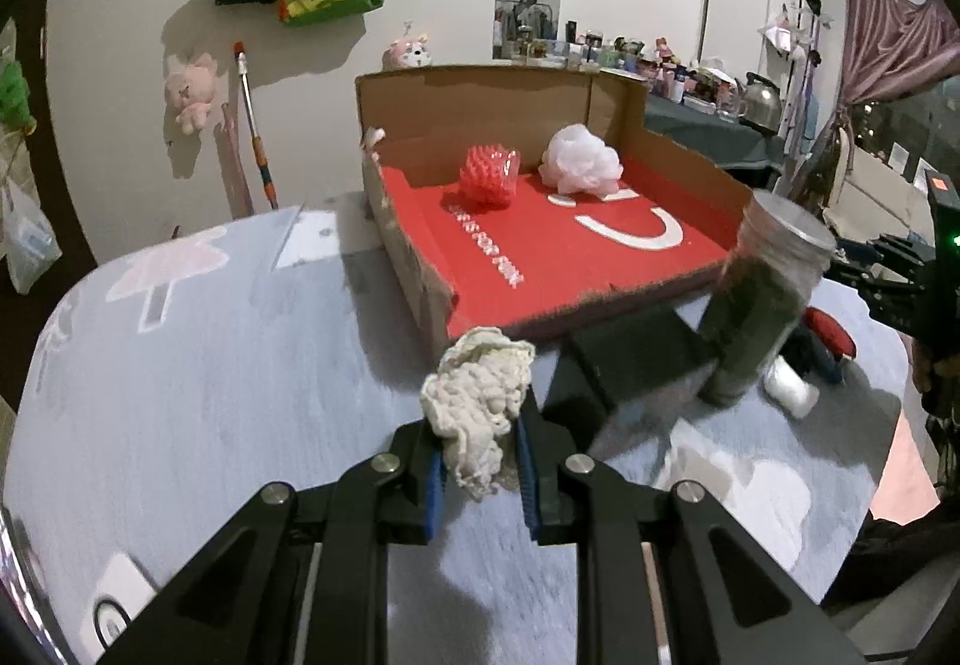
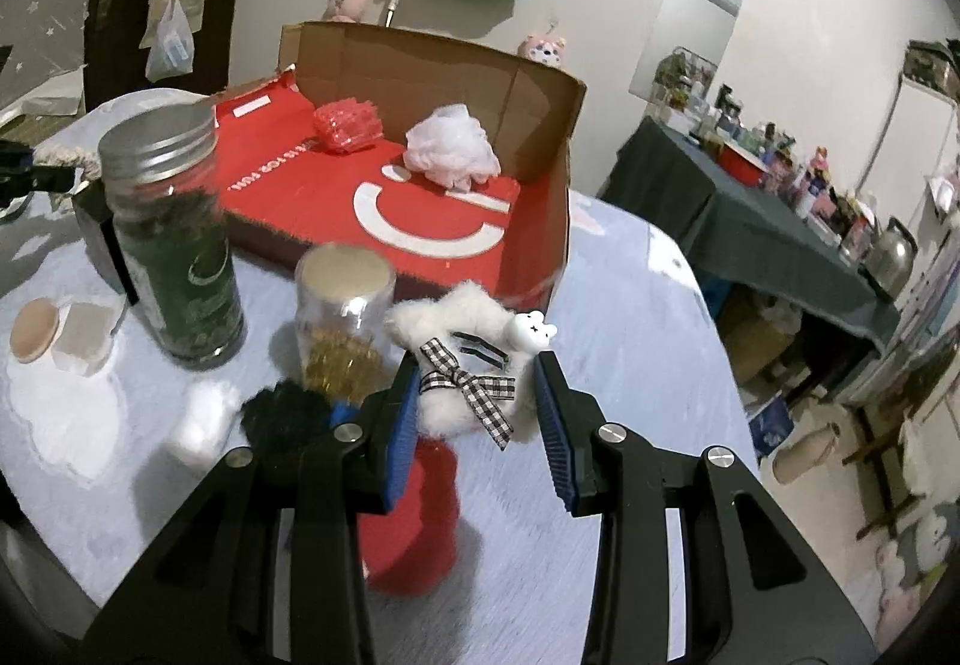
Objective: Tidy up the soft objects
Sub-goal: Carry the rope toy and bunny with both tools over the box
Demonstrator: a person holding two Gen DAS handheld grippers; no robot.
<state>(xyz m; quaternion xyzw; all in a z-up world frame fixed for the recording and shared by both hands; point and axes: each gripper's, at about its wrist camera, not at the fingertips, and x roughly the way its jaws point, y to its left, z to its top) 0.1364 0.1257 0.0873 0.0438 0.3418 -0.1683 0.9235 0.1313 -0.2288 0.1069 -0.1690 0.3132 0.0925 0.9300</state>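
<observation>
Crumpled cream cloth (image 1: pixel 477 404) – fluffy white bow-trimmed plush (image 2: pixel 465 365) – both lifted.

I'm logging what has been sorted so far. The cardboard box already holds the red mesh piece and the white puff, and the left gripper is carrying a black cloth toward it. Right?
Not quite. The left gripper holds a cream-white crumpled cloth, not a black one; the left wrist view shows it between the blue pads. The cardboard box does hold the red mesh piece and the white puff.
</observation>
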